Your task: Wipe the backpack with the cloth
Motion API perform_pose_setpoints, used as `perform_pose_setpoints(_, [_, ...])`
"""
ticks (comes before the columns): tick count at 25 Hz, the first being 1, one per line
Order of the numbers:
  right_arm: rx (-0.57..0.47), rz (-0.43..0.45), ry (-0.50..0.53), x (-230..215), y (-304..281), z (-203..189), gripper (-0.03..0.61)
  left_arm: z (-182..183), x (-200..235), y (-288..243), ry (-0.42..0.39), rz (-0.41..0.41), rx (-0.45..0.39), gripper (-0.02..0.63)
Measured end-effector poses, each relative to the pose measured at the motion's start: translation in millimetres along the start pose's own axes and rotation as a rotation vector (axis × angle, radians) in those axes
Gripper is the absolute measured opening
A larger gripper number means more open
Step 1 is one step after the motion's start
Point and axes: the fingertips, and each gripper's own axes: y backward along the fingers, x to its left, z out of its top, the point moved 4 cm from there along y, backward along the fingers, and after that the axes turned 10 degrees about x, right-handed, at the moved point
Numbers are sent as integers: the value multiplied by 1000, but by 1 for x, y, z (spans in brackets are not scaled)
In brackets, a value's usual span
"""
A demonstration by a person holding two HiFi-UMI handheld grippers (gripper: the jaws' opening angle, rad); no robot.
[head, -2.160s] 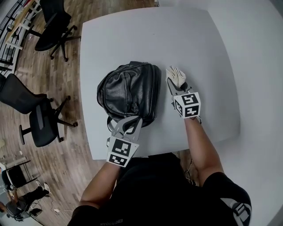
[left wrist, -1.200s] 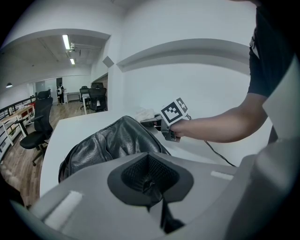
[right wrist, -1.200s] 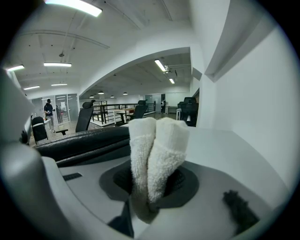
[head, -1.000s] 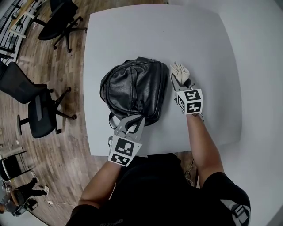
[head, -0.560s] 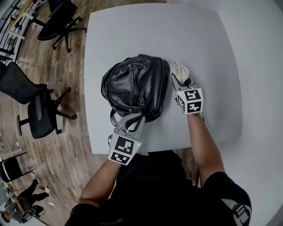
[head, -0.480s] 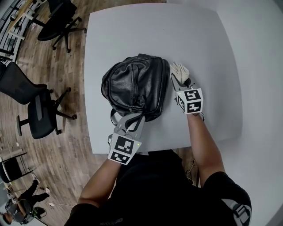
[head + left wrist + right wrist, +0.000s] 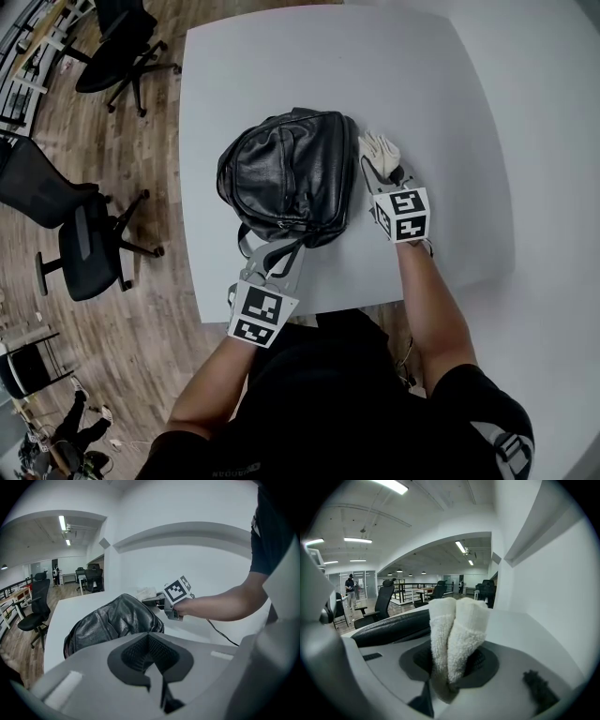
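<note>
A black leather backpack (image 7: 286, 173) lies on the white table (image 7: 412, 84). My left gripper (image 7: 272, 251) is at the backpack's near edge. Its jaws are shut, with a dark strap (image 7: 278, 255) running from the backpack in between them. In the left gripper view the backpack (image 7: 110, 620) lies just beyond the closed pads (image 7: 140, 651). My right gripper (image 7: 375, 173) sits right beside the backpack's right side, shut on a folded white cloth (image 7: 379, 150). The cloth (image 7: 457, 630) stands up from the jaws in the right gripper view, with the backpack (image 7: 391, 627) low at its left.
The table's near edge (image 7: 356, 300) runs just below both grippers. Black office chairs (image 7: 84, 248) (image 7: 117, 42) stand on the wooden floor to the left. A white wall lies to the right of the table.
The backpack has shifted right and away, and the gap to the cloth has closed. My left gripper followed its near edge. The right gripper has barely moved.
</note>
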Motion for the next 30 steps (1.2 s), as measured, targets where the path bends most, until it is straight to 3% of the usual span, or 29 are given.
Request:
perform_pose_setpoints(25, [12,-80,-57,64,64,-29,107,-30,5,58,-21,1,-50,5])
perform_pose_setpoints(30, [26,-94,-72,77,73,-40,107,-35,10,67,7,-8,-63,5])
